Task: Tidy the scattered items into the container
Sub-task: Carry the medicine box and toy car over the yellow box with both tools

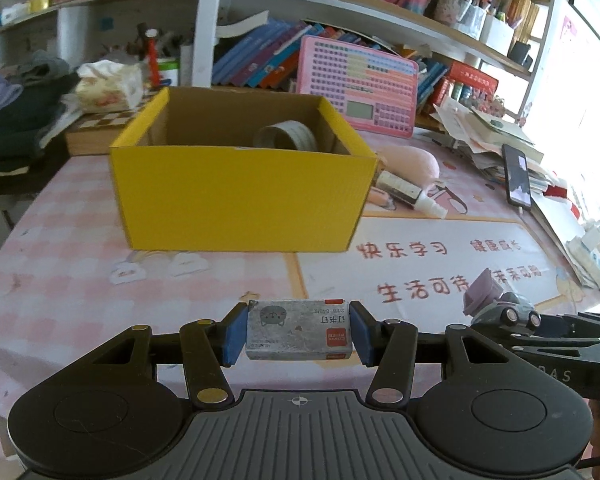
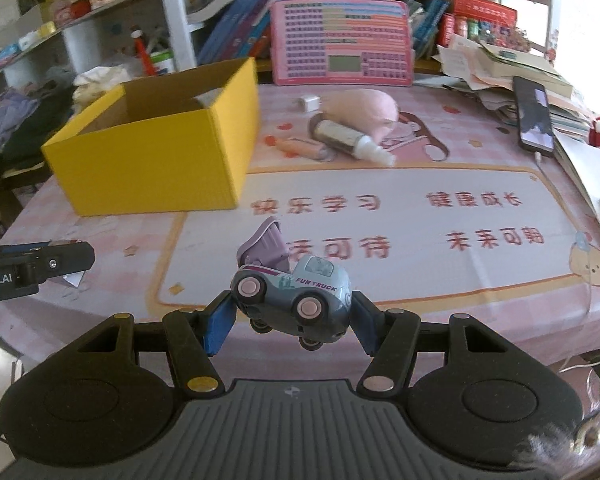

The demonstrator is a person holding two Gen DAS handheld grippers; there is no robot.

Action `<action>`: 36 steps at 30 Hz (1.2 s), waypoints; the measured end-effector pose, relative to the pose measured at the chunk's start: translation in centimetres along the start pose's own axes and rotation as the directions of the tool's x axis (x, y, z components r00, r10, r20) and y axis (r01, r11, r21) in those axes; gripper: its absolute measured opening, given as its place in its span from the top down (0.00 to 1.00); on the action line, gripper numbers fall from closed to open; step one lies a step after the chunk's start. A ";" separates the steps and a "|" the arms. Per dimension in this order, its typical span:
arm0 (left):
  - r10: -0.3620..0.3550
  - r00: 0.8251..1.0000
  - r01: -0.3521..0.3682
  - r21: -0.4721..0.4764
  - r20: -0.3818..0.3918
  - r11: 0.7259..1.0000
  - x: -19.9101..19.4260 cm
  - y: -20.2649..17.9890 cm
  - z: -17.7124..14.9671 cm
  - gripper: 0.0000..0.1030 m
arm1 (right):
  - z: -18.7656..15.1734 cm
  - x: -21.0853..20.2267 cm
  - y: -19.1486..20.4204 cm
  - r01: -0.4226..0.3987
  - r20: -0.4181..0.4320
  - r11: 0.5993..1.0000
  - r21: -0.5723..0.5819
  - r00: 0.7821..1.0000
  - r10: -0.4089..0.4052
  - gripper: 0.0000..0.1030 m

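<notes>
My left gripper is shut on a small grey box of staples with a cat picture, held above the pink table mat. The yellow cardboard box stands ahead of it, open-topped, with a grey tape roll inside. My right gripper is shut on a grey-blue toy truck with a raised purple flap, held on its side above the mat. The yellow box is ahead to its left. The toy truck also shows in the left wrist view at the right.
Right of the box lie a spray bottle, a pink plush, an orange pen-like item and a small white cube. A phone rests on paper piles at the right. A pink learning tablet and books stand behind.
</notes>
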State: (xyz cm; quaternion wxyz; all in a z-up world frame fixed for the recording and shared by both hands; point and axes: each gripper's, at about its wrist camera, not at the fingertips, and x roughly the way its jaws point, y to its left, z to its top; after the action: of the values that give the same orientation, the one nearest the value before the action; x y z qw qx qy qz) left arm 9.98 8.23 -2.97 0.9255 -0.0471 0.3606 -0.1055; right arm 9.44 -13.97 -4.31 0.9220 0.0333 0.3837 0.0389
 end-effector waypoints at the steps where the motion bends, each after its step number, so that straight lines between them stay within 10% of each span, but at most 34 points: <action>1: 0.003 1.000 -0.003 -0.004 0.004 1.000 -0.4 0.4 -0.2 0.50 | -0.1 -0.1 0.6 -0.007 0.001 1.000 -0.010 1.000 0.007 0.43; 20: 0.072 0.992 -0.062 -0.098 0.105 0.993 -4.5 6.5 0.1 0.50 | 1.8 -0.7 8.1 -0.107 0.079 0.980 -0.167 0.989 0.121 0.43; 36: 0.054 0.953 -0.045 -0.037 0.298 0.998 -2.8 5.8 9.7 0.50 | 12.1 1.3 8.6 -0.137 0.274 0.959 -0.247 0.940 0.204 0.43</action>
State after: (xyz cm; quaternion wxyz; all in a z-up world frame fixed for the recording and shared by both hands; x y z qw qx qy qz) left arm 15.46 14.59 5.03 0.9709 -0.0674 0.2194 -0.0688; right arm 18.57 -5.67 4.04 0.9601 -0.0323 0.2296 0.1567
